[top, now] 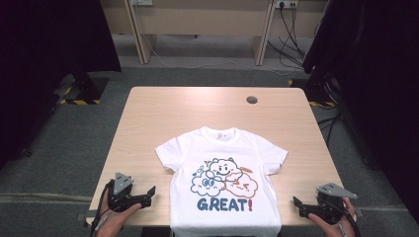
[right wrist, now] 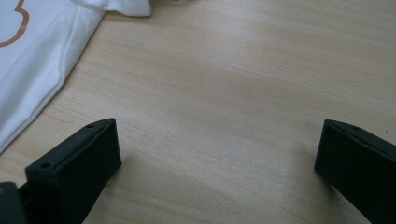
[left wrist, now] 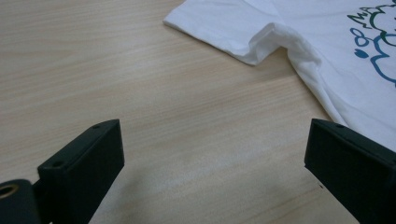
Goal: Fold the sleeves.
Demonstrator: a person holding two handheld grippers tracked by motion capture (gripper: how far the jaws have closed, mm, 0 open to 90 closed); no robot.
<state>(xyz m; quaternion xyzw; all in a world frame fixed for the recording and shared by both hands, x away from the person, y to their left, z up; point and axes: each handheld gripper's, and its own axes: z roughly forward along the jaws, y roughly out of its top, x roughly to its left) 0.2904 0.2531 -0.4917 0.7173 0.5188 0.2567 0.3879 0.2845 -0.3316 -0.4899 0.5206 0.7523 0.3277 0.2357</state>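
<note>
On the wooden table [top: 163,108], a white T-shirt [top: 222,148] lies flat, print side up, collar toward the far edge and hem reaching the near edge, midway between the two grippers. Left gripper [top: 148,193]: held low over bare wood just beside the shirt's left side, jaws spread wide, gripping nothing; its own view shows the left sleeve [left wrist: 252,39] ahead, slightly rumpled at the underarm. Right gripper [top: 298,205]: likewise low, just beside the shirt's right side, jaws wide apart and empty; the right side seam [right wrist: 51,70] lies ahead to one side. Judged step: approach to folding. For a clean fold, each gripper should slide one jaw under a single cloth edge, close on matching points of both sides, and lift together, so the printed front stays smooth.
</note>
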